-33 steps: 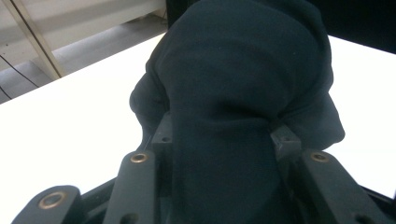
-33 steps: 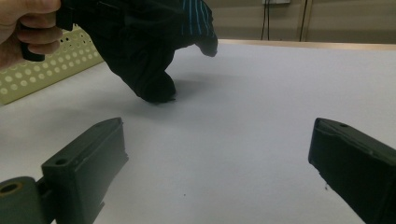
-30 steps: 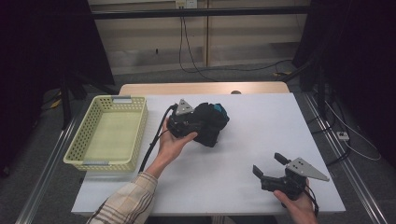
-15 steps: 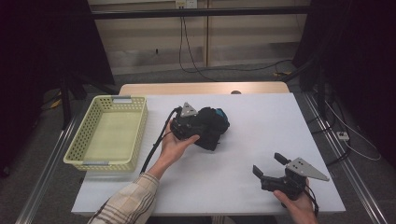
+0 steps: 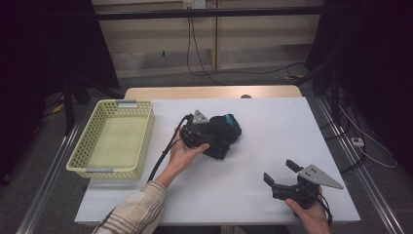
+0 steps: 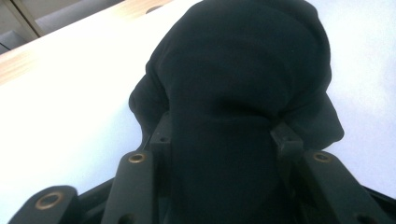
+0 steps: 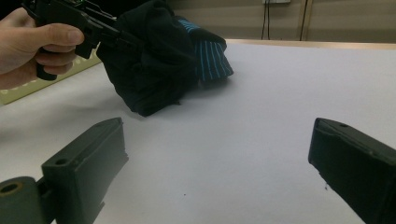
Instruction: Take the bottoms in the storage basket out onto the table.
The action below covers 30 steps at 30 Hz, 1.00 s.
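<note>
A bundle of dark cloth (image 5: 223,135) with a blue striped end (image 7: 210,56) lies at the middle of the white table (image 5: 277,117). My left gripper (image 5: 208,139) comes at it from the left and is shut on it. In the left gripper view the black cloth (image 6: 233,84) bulges out between the two jaws and covers their tips. In the right gripper view the gripped side of the bundle is raised a little and its far side rests on the table. My right gripper (image 5: 279,170) sits low at the front right of the table, open, nothing between its fingers (image 7: 93,154).
A pale yellow-green plastic basket (image 5: 80,152) stands at the table's left edge, with nothing in it. The left gripper's black cable (image 5: 163,158) runs along the table beside the forearm. Bare white tabletop lies between the bundle and the right gripper.
The left hand and the gripped bundle have shifted slightly toward the near side of the table. The right gripper has stayed where it was.
</note>
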Available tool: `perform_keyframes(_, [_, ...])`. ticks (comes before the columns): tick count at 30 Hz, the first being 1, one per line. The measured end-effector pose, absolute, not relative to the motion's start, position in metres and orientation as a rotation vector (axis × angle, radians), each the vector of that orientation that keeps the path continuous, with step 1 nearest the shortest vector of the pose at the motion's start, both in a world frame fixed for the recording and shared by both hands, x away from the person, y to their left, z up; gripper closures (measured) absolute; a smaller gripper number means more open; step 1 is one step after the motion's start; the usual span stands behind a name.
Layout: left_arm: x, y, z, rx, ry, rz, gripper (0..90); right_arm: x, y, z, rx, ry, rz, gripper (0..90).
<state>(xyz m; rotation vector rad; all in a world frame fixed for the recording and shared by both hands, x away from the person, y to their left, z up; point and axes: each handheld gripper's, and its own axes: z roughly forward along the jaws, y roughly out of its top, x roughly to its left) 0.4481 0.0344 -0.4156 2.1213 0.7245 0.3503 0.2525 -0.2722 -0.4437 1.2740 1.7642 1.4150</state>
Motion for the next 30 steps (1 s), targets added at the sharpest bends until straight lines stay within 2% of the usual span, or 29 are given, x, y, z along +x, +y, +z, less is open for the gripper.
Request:
perform_keyframes(15, [0.451, 0.031, -0.425, 2.168, 0.729, 0.345, 50.9, 0.252, -0.272, -0.444, 1.275, 1.766, 1.417, 4.1])
perform_keyframes(30, [0.451, 0.021, -0.439, 2.209, 0.684, 0.362, 37.6, 0.252, -0.272, -0.444, 1.275, 1.767, 1.417, 4.2])
